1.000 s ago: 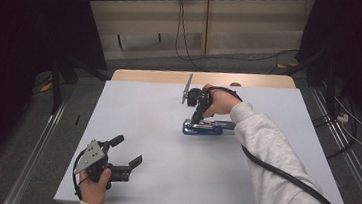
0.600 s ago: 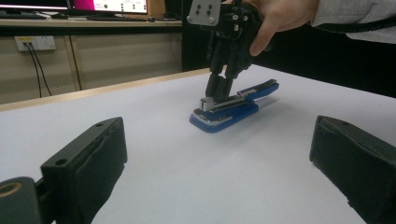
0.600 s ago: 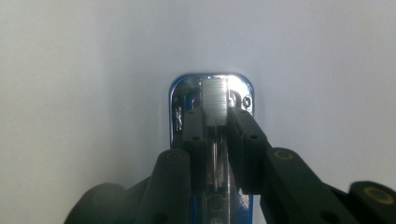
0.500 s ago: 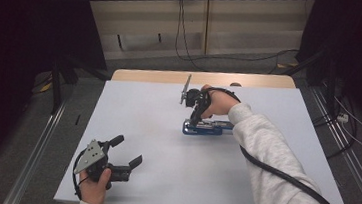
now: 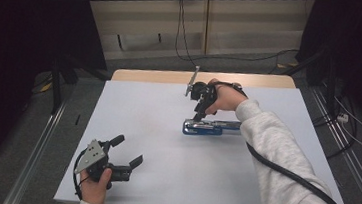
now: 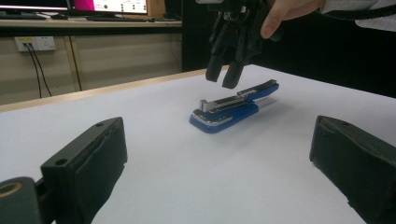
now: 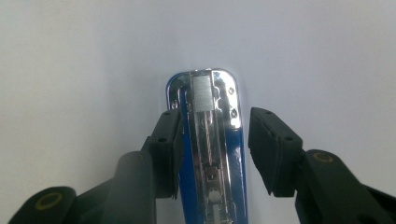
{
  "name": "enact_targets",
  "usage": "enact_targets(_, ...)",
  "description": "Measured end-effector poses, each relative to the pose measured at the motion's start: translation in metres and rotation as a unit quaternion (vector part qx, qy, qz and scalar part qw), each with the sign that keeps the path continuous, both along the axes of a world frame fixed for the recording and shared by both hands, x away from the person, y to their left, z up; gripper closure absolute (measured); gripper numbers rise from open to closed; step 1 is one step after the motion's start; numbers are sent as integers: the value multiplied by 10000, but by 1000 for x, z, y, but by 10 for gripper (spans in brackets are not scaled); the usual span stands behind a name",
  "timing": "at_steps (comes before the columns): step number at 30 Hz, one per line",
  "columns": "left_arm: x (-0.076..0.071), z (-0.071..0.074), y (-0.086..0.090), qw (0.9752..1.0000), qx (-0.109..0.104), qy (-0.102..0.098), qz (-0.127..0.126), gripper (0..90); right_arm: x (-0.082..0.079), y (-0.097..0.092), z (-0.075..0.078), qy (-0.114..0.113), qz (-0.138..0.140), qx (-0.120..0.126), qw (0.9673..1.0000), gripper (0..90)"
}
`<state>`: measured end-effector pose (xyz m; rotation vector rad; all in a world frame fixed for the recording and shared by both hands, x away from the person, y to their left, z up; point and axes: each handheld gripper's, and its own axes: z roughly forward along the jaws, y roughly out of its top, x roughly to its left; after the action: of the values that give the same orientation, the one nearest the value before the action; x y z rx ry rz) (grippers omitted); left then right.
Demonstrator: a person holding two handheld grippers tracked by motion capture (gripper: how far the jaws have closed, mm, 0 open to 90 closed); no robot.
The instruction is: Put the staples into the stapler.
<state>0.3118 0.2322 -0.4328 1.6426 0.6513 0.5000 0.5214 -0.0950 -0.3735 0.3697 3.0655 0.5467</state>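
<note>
Stapler (image 5: 210,128), blue with a bright metal magazine, lies flat on my white table (image 5: 150,189), a little past the middle and toward the far right side, its top arm swung back so the staple channel shows. My right gripper (image 5: 198,117) hangs nose-down directly over its front end. Looking along that gripper, I see the stapler (image 7: 212,140) running up between the two black pads; the jaws have just been opening, and they now stand apart on either side of it (the left pad is close against the blue edge, the right one clear with white table showing in the gap). From my left gripper's camera the right gripper (image 6: 224,77) hovers just above the stapler (image 6: 233,106), tips off it. My left gripper (image 5: 126,152) rests near the front left corner, well apart from the stapler, jaws spread wide with nothing between them.
</note>
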Motion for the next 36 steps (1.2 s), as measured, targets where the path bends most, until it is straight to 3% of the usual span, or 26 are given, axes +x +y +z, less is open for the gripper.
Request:
enact_targets(4, -1, -1, -3, 9998, -148, 123, -2, 39, -1, -5, 0, 15, -83, 32, 10000, 491)
enact_targets(6, 2, -1, -3, 10000, -52, 73, -24, 39, -2, -8, -1, 35, -168, 83, 9998, 470)
enact_targets(11, 5, -2, -7, 9998, -16, 206, -78, 38, -5, -16, 0, -7, -248, 180, 9995, 429)
enact_targets(12, 7, -1, -6, 9999, 100, 131, -54, 38, -5, -19, 0, -24, -272, 187, 9995, 419)
enact_targets(17, 10, -2, -11, 9993, -14, 356, -123, 37, -7, -35, 2, -88, -423, 303, 9986, 388)
enact_targets(25, 19, -2, -21, 9977, 15, 641, -200, 35, -11, -55, 6, -167, -586, 472, 9970, 349)
enact_targets(36, 25, -3, -25, 9967, 53, 774, -254, 35, -17, -81, 7, -271, -874, 748, 9930, 242)
